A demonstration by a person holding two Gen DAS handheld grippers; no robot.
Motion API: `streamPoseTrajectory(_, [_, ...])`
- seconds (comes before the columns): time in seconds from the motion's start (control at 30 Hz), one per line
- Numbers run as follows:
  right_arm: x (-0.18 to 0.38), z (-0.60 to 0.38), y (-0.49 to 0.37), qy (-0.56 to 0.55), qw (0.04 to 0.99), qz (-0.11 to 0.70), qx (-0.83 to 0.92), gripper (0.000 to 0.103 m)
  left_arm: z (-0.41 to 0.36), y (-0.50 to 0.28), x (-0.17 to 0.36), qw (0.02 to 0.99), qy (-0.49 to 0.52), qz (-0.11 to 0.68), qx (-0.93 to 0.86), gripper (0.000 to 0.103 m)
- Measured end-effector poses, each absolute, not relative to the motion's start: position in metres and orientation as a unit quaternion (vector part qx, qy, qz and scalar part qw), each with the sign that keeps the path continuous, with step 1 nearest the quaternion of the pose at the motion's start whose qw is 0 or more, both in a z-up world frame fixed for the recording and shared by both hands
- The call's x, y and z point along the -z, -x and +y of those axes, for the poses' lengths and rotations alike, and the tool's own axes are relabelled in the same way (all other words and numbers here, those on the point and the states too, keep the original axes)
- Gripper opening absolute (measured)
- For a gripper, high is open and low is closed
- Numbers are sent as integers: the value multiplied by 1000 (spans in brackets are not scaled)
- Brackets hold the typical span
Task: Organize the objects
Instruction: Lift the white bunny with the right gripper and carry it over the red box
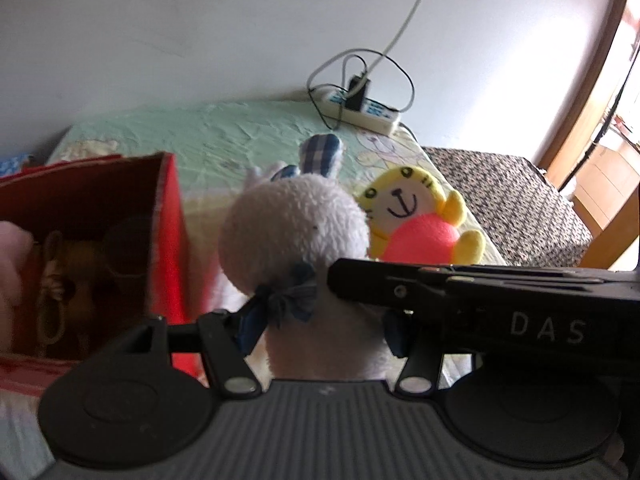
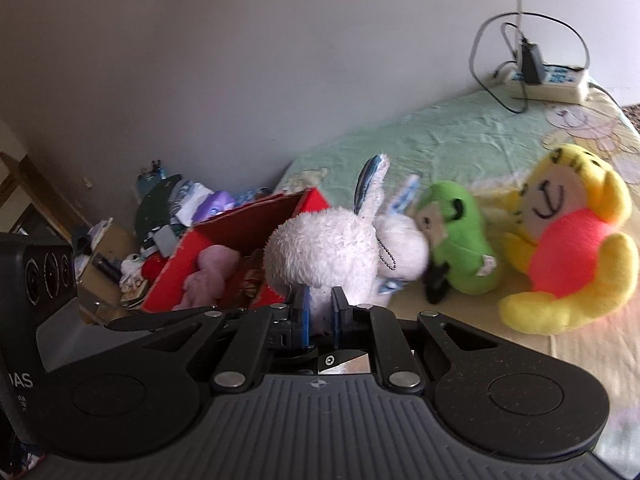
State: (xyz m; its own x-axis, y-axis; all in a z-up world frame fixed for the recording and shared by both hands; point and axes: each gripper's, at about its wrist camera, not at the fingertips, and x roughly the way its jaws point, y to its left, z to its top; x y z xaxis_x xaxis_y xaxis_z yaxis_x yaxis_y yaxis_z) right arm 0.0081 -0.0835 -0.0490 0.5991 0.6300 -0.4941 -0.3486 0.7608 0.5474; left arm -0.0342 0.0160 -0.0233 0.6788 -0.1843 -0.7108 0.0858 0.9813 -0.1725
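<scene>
Red cardboard walls mark the box (image 2: 224,248) at about nine o'clock on the bed, already holding a pink toy (image 2: 208,276) and something brown beside it. To its right, near the middle, the white rabbit (image 2: 336,256) is in the air between both tools: the left gripper (image 1: 316,320) clamps its body below the blue bow, and the right gripper (image 2: 320,312), jaws nearly together, pinches a fold of its fur from below. At about two o'clock from the rabbit lies a green toy (image 2: 460,248), and past it at three o'clock a yellow cat (image 2: 568,248) with an orange belly, both on the pale green sheet (image 2: 440,140).

I judge the rabbit is mid-carry toward the box. The next move calls for swinging it over the open top, then letting both grips go so it drops clear of the rim.
</scene>
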Motion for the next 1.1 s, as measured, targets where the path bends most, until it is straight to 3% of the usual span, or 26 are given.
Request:
streamPoseTrajectory(0.6, [13, 10, -17, -188, 887, 297, -298, 12, 109, 54, -21, 940, 64, 329, 66, 57])
streamPoseTrajectory(1.1, [46, 84, -45, -191, 875, 321, -308, 12, 199, 47, 4, 933, 52, 355, 40, 57])
